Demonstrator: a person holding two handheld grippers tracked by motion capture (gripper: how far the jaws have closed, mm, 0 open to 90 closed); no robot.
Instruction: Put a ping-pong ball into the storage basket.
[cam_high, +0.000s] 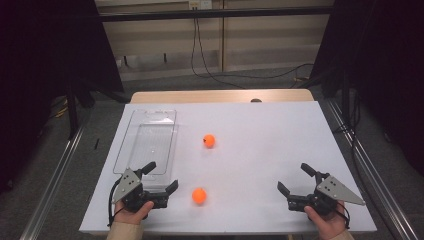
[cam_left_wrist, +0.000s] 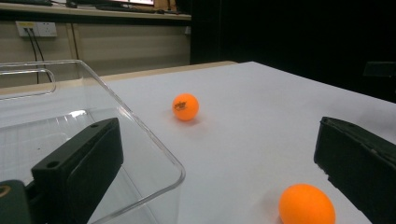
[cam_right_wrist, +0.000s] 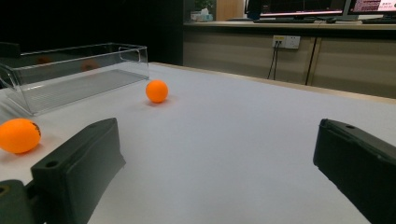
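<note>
High view, left gripper (cam_high: 159, 176): lower left of the frame, held in a hand (cam_high: 133, 212); jaws apart, nothing between them; one jaw at the near end of the clear tray (cam_high: 131, 136), the other pointing toward the near ball (cam_high: 199, 195)
High view, right gripper (cam_high: 295, 179): lower right of the frame, held in the other hand (cam_high: 327, 222); jaws spread wide over bare white table (cam_high: 265, 135), gripping nothing
High view, balls: near ball low and centre-left, just beside the left gripper, not touching it; far ball (cam_high: 209, 141) mid-frame, near the tray's right wall, apart from it; both orange, both resting on the table outside the tray
High view, tray: left of centre, long side running up the frame

Left gripper view, jaws: black, one lower left, one at right edge; wide gap
Left gripper view, near ball (cam_left_wrist: 307, 204): bottom right, close to the right-hand jaw; contact cannot be told
Left gripper view, far ball (cam_left_wrist: 185, 106): centre; dark print on it
Left gripper view, clear tray (cam_left_wrist: 154, 142): left half; left-hand jaw seen through its corner wall

Right gripper view, jaws: apart, bare table between
Right gripper view, near ball (cam_right_wrist: 18, 135): left edge
Right gripper view, far ball (cam_right_wrist: 157, 91): upper left, near the clear tray (cam_right_wrist: 74, 79)
</note>
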